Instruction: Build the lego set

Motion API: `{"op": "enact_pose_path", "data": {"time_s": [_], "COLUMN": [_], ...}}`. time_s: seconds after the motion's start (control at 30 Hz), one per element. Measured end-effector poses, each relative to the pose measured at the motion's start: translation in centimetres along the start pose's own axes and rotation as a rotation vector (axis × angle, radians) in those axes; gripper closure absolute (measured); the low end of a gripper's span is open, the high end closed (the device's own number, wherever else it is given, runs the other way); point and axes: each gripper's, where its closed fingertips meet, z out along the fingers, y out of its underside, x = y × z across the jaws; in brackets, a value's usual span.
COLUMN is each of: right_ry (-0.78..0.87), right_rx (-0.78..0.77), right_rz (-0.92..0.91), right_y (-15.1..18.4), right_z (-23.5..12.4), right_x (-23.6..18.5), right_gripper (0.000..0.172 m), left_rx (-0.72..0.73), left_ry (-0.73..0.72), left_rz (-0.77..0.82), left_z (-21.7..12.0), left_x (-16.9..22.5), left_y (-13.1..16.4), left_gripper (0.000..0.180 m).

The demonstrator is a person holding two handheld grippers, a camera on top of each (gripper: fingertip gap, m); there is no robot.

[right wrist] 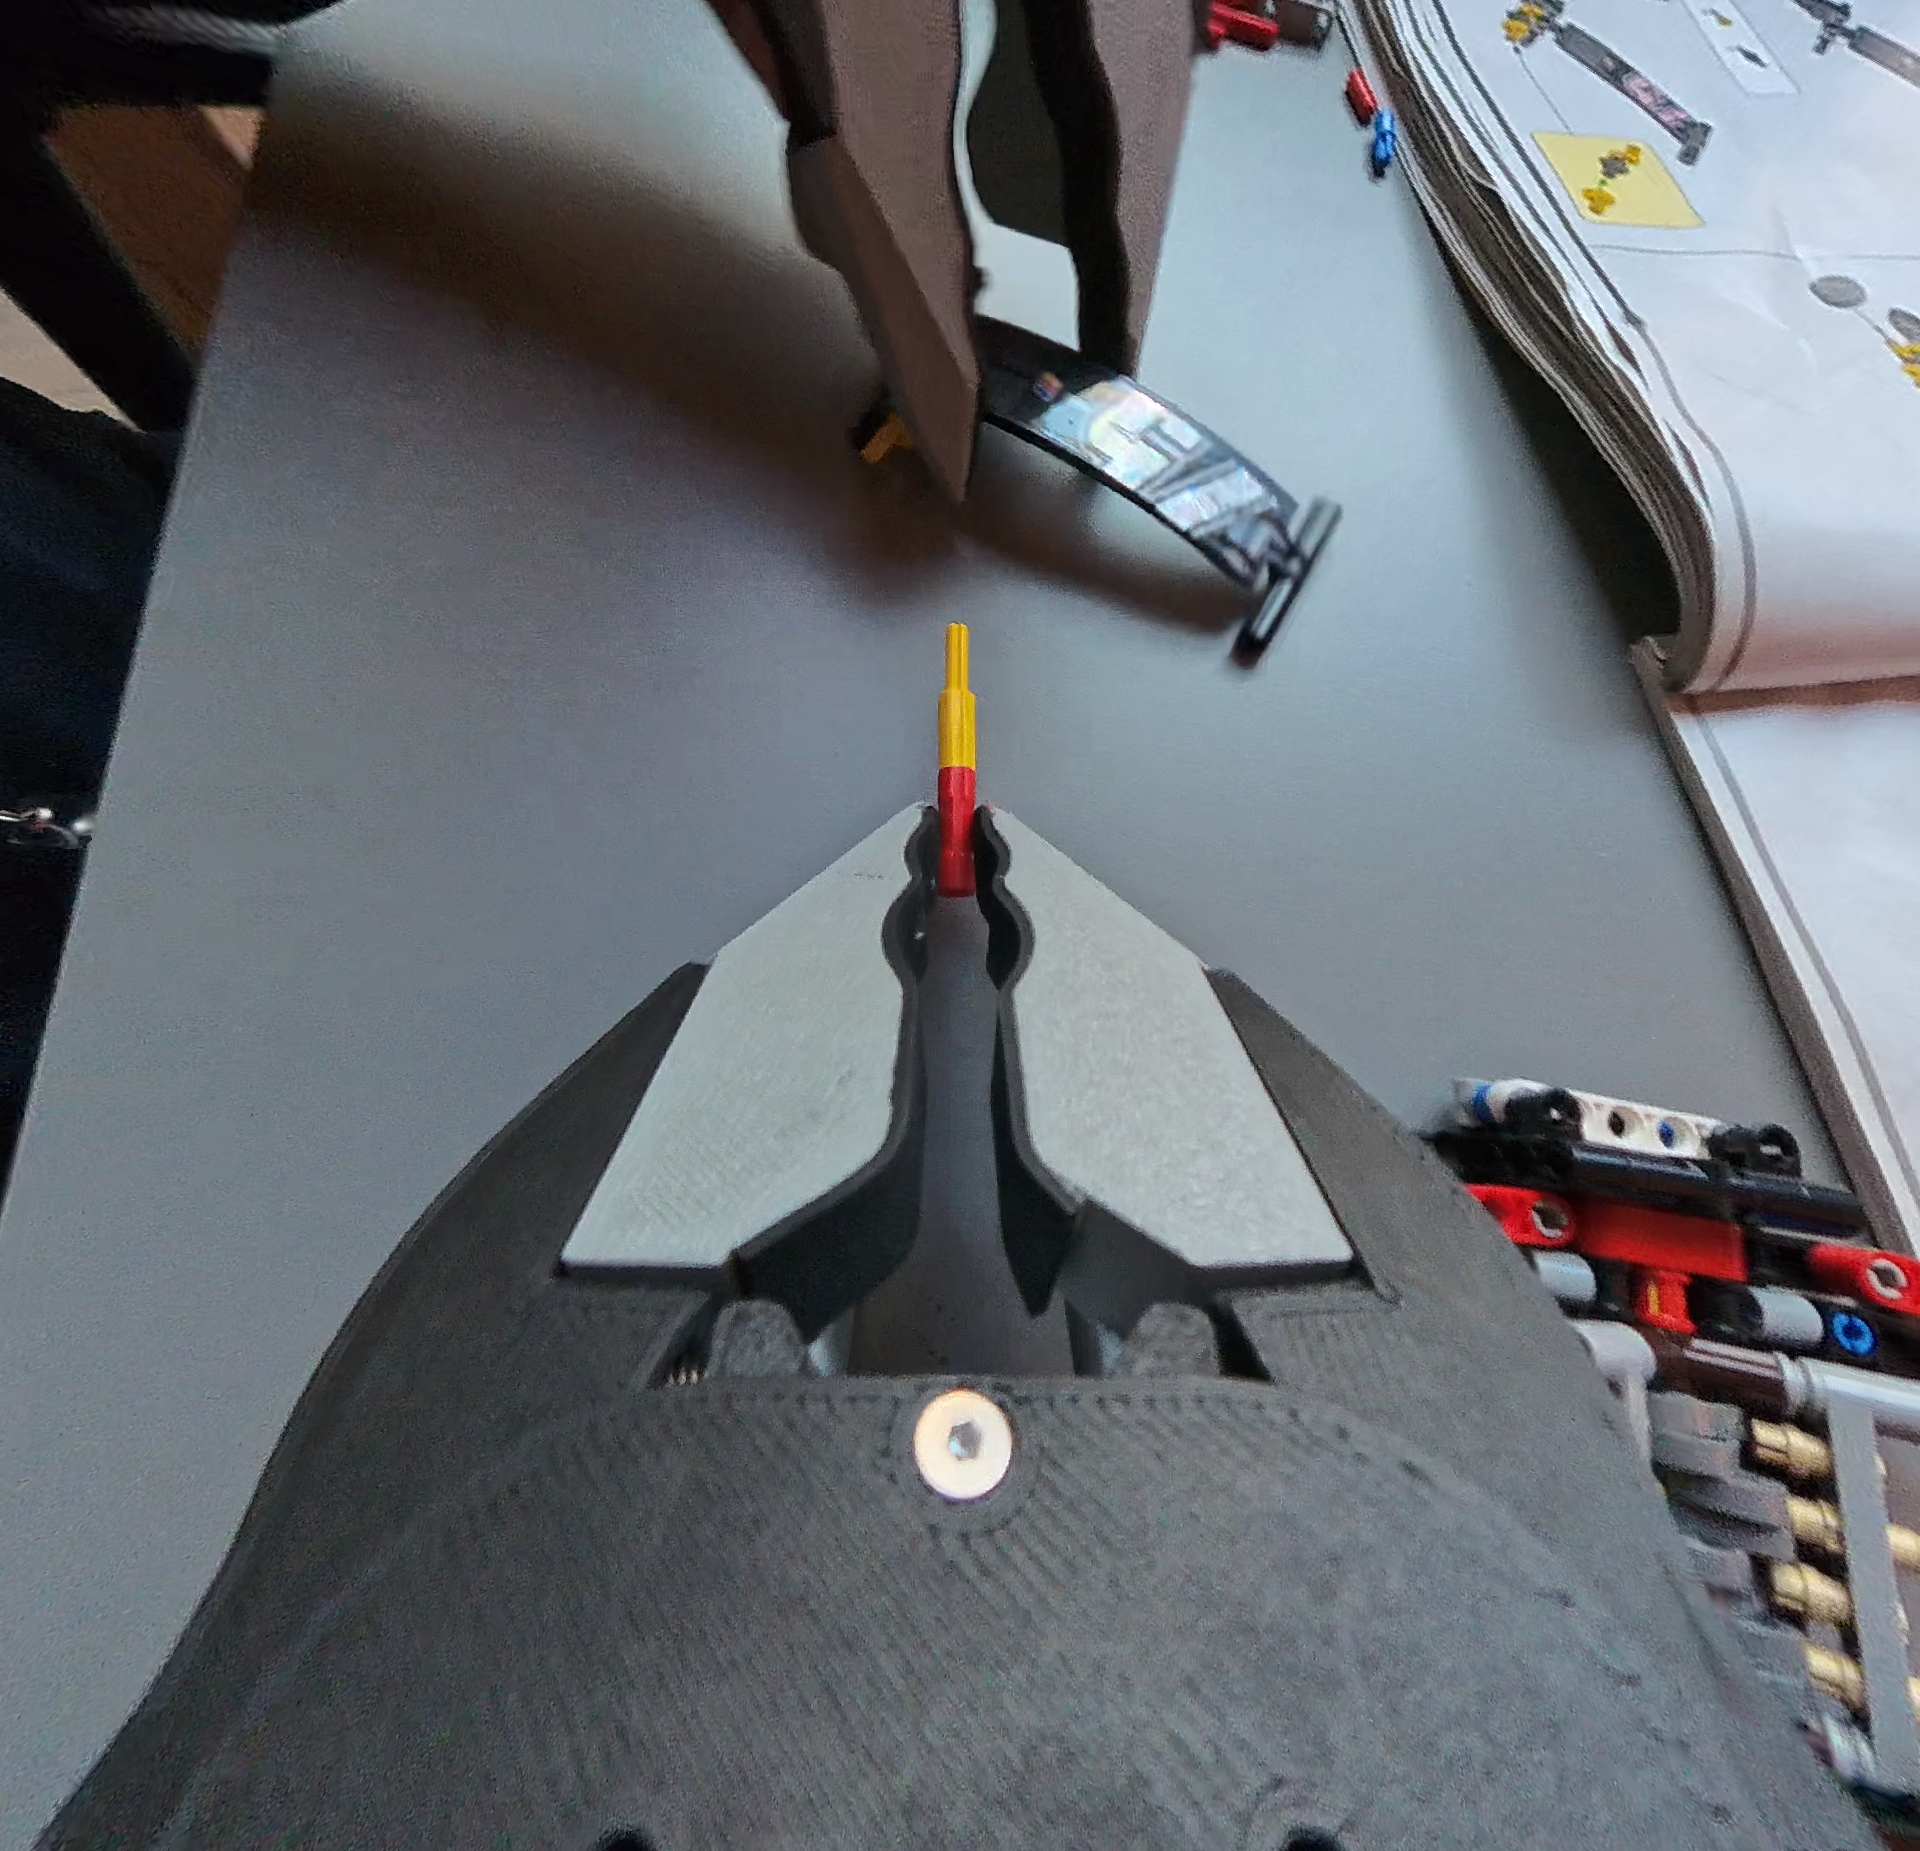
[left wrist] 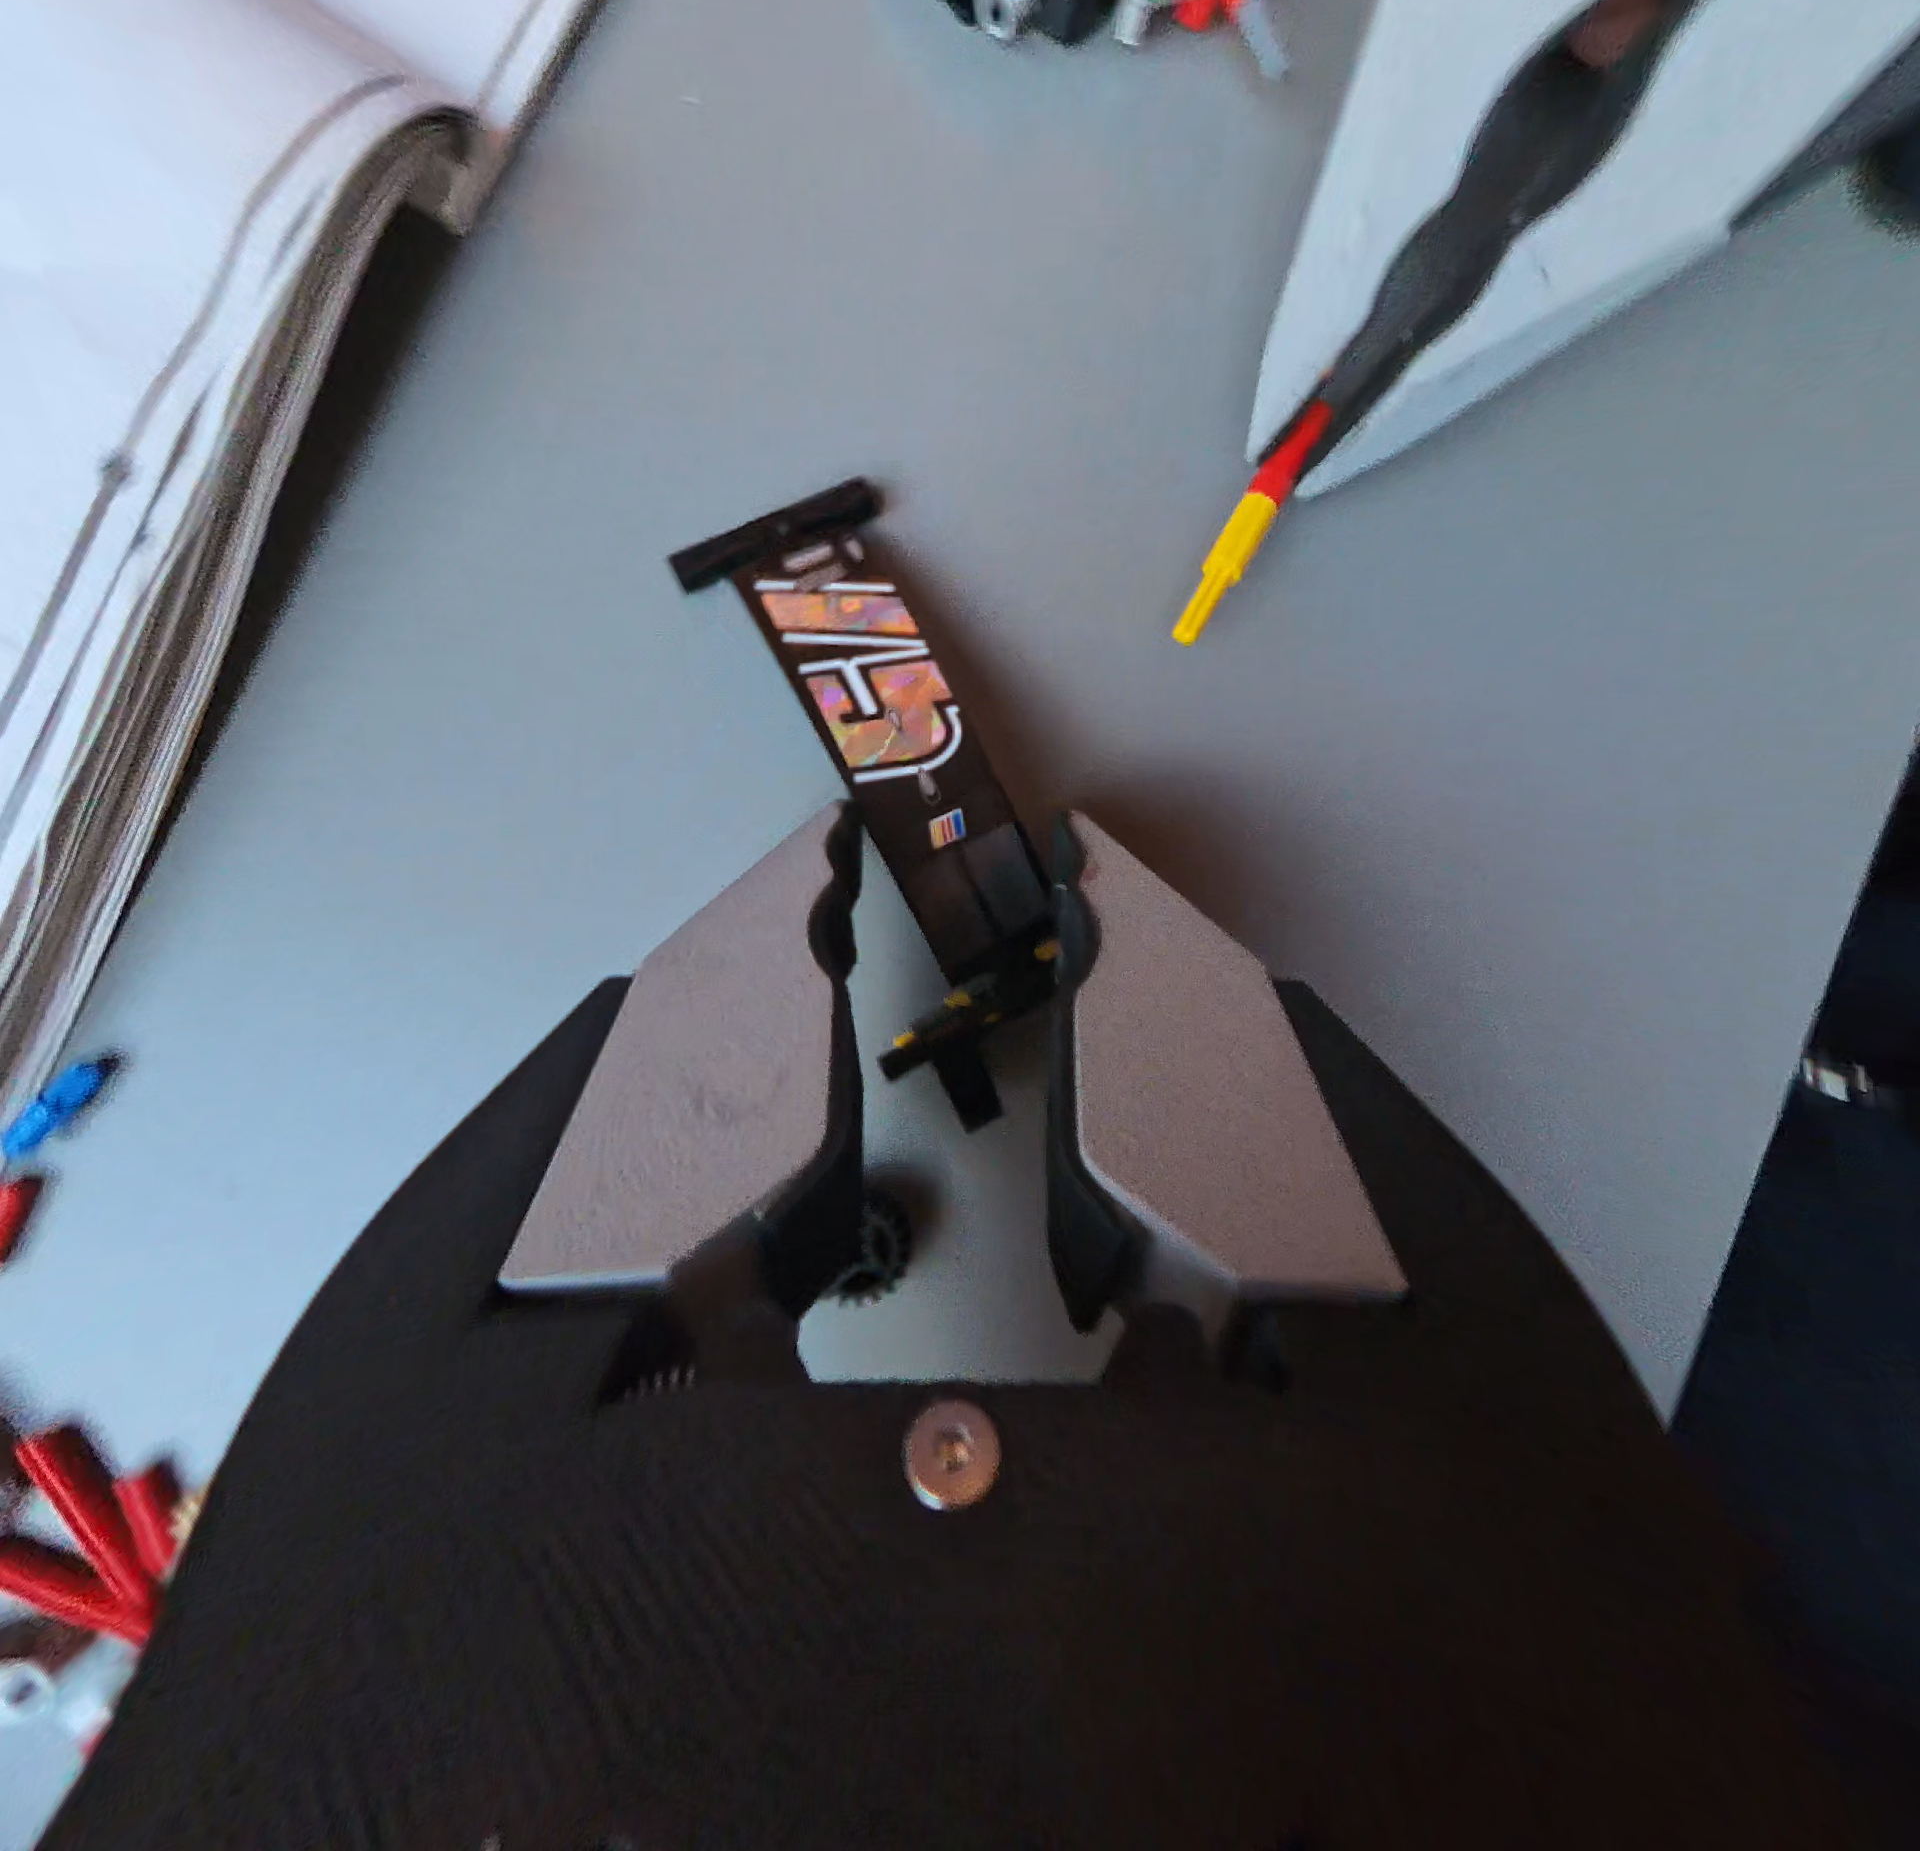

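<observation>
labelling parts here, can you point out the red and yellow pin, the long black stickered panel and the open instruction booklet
red and yellow pin (right wrist: 956,752), right wrist view, where the colours meet
long black stickered panel (left wrist: 883,700), left wrist view, on its shiny sticker
open instruction booklet (right wrist: 1766,274), right wrist view, on the printed page

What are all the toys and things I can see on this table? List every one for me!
Long panel piece: one, black with a shiny orange sticker, between the left tongs' fingers, far end on the table.
Pin: one, red and yellow, pinched by its red end in the right tongs.
Instruction booklet: one, white pages, open at the table's edge.
Brick model: one, black, red, grey and white, beside the right tongs.
Loose brick pieces: several, mostly red and blue, near the booklet.
Small gear: one, black, under the left tongs.
Table: one, grey.
Left tongs: grey fingers; right pad touches the panel, left pad shows a gap.
Right tongs: grey fingers, closed on the pin.
</observation>
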Motion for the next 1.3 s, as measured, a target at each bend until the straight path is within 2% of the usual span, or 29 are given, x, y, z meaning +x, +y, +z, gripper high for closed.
{"op": "enact_pose_path", "data": {"time_s": [0.1, 0.17, 0.23, 0.33, 0.47, 0.5, 0.57, 0.7, 0.77, 0.87, 0.93, 1.1, 1.3], "right_ry": [-0.032, -0.042, -0.04, -0.016, 0.027, 0.035, 0.047, 0.036, 0.028, -0.032, -0.105, -0.266, -0.394], "right_rx": [0.007, -0.001, -0.013, -0.031, -0.061, -0.072, -0.069, -0.068, -0.066, -0.002, 0.063, 0.154, 0.225], "right_rz": [-0.024, -0.033, -0.038, -0.033, -0.073, -0.089, -0.116, -0.103, -0.075, 0.002, 0.081, 0.313, 0.479], "right_y": [-0.4, -0.5, -0.4, -0.3, -0.1, 0.0, -0.2, -0.2, -0.3, -1.3, -2.3, -3.4, -4.6], "right_z": [0.3, 0.6, 0.8, 1.2, 1.6, 1.8, 1.9, 2.0, 2.0, 1.7, 1.3, 0.4, 0.2], "right_x": [-0.8, -1.2, -1.2, -0.8, -0.5, -0.6, -0.7, -0.7, -0.7, -1.2, -1.7, -1.8, -2.1], "right_gripper": [0.168, 0.168, 0.168, 0.168, 0.168, 0.168, 0.168, 0.168, 0.168, 0.168, 0.168, 0.168, 0.168], "left_rx": [-0.022, -0.04, -0.027, 0.013, -0.079, -0.073, -0.12, -0.124, -0.05, 0.144, 0.222, 0.286, 0.371], "left_ry": [0.155, 0.204, 0.209, 0.182, 0.104, 0.079, 0.051, 0.059, 0.143, 0.393, 0.506, 0.657, 0.746], "left_rz": [0.156, 0.165, 0.133, 0.07, -0.019, -0.002, 0.043, 0.079, 0.061, 0.015, -0.034, -0.078, -0.073], "left_z": [-0.6, -1.1, -1.6, -2.4, -1.5, -1.4, -1.3, -1.3, -1.4, -3.0, -4.0, -4.5, -4.6], "left_x": [0.4, 0.0, -0.6, -0.7, -0.9, -0.9, -0.8, -1.0, -0.5, 1.6, 2.1, 3.2, 4.6], "left_y": [0.9, 1.3, 0.9, 0.1, 1.3, 1.2, 1.7, 1.6, 0.7, -1.6, -2.4, -2.5, -4.2], "left_gripper": [0.151, 0.151, 0.132, 0.119, 0.114, 0.122, 0.153, 0.157, 0.157, 0.158, 0.157, 0.157, 0.157]}}
